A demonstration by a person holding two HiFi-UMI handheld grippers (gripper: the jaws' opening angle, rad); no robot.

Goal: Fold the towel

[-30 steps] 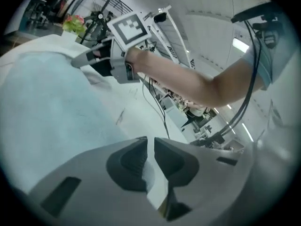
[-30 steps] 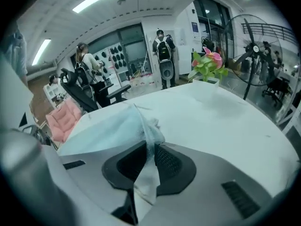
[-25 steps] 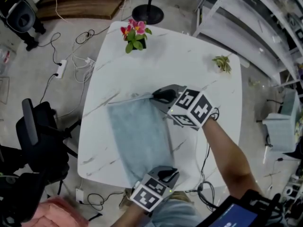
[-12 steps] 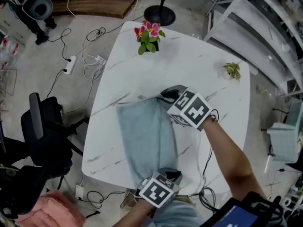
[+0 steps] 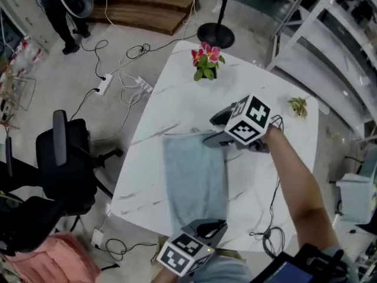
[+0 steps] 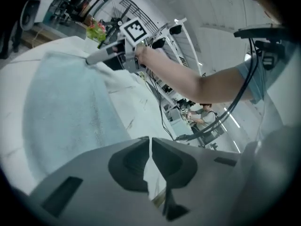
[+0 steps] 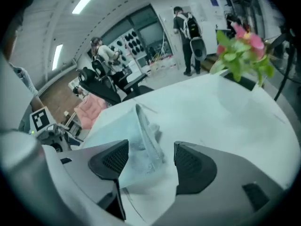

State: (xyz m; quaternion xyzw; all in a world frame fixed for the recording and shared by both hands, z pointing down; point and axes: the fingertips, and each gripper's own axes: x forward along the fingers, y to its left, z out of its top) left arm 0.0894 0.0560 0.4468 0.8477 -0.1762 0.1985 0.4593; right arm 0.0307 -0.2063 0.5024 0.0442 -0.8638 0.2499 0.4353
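Observation:
A pale blue-grey towel (image 5: 194,175) lies flat and lengthways on the white marble table (image 5: 177,108). My right gripper (image 5: 215,128) hovers at the towel's far right corner. Its jaws have just been opening and now stand open. In the right gripper view (image 7: 150,159) a rumpled ridge of towel (image 7: 143,135) stands between the pads, touching neither. My left gripper (image 5: 213,226) is at the towel's near right corner, jaws shut. In the left gripper view (image 6: 150,145) the towel (image 6: 61,102) stretches away towards the right gripper (image 6: 101,56). Whether any cloth is pinched there is hidden.
A pot of pink flowers (image 5: 206,63) stands at the table's far edge, and a small dry plant (image 5: 297,105) at the far right. On the floor to the left are a black office chair (image 5: 65,158) and loose cables (image 5: 123,69). Metal shelving (image 5: 330,34) runs along the right.
The right gripper's jaws have opened and let go of the towel's far right corner, which now stands rumpled between them. The left gripper has risen a little at the near edge.

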